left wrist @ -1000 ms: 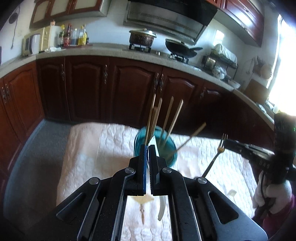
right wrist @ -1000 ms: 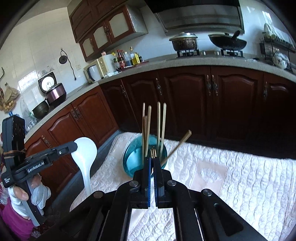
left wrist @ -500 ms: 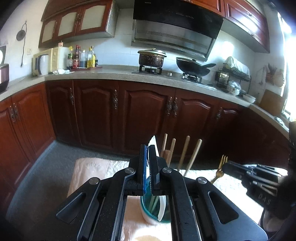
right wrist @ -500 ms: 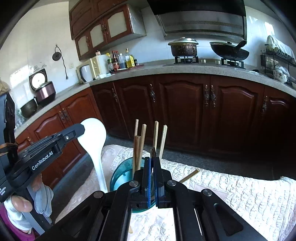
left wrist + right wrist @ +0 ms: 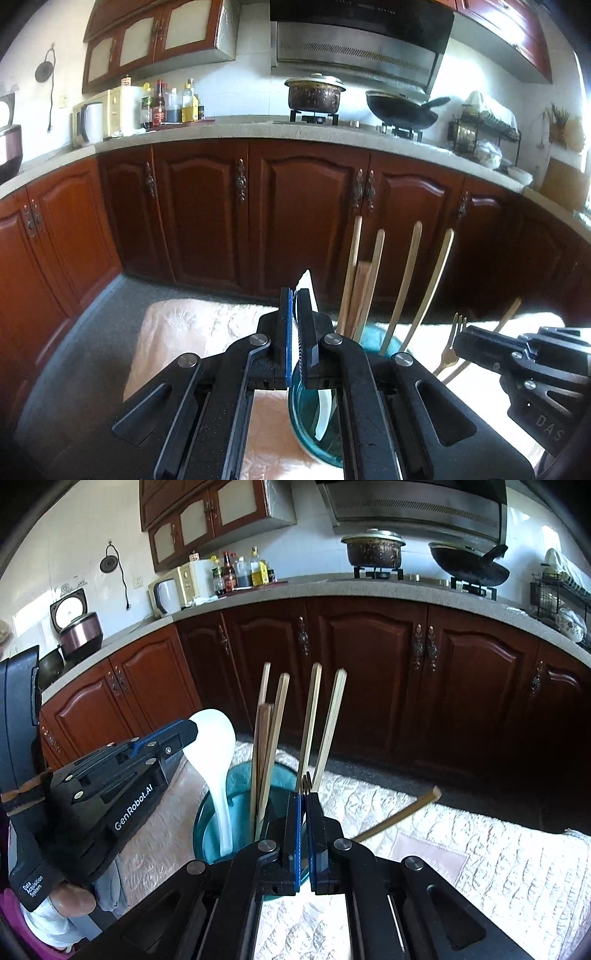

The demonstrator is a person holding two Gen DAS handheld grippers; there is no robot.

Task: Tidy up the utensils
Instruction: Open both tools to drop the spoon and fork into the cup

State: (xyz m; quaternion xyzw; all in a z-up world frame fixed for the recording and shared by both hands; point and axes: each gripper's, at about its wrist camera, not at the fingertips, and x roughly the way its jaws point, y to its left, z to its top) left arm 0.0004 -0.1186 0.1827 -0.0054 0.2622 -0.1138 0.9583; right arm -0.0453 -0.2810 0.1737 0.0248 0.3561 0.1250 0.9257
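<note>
Now the left gripper, clamped on the white spoon, lowers it into the teal cup at 9 o'clock of the chopsticks, needing release next, while the right gripper grips the fork tight.

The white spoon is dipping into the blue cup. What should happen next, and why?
Probably open the left gripper and let go: the white spoon already stands handle-down inside the blue cup beside the chopsticks, so it should settle there.

Your left gripper hides most of the white spoon; the fork handle disappears inside the right gripper, the cup base behind it.
</note>
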